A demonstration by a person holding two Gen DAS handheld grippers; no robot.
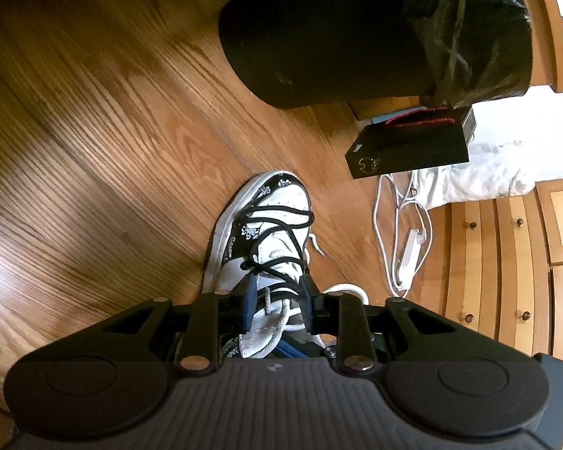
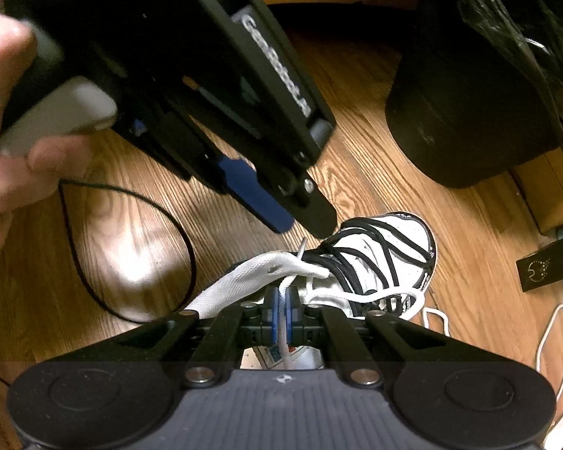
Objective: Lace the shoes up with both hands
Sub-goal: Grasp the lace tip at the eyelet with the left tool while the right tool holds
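A white and black sneaker (image 1: 270,217) with black laces lies on the wood floor; it also shows in the right wrist view (image 2: 390,258). My left gripper (image 1: 277,300) is open, its jaws standing apart over the shoe's tongue and a white lace (image 1: 279,324). It shows from the side in the right wrist view (image 2: 304,225), just above the tongue (image 2: 259,273). My right gripper (image 2: 281,309) is shut on the white lace (image 2: 282,322), which runs up from the shoe's eyelets between the pads.
A black bin (image 1: 319,30) with a plastic liner stands beyond the shoe. A black box (image 1: 409,146), white cables (image 1: 401,232) and a wooden dresser (image 1: 506,262) are to the right. A thin black cord (image 2: 131,225) loops on the floor to the left.
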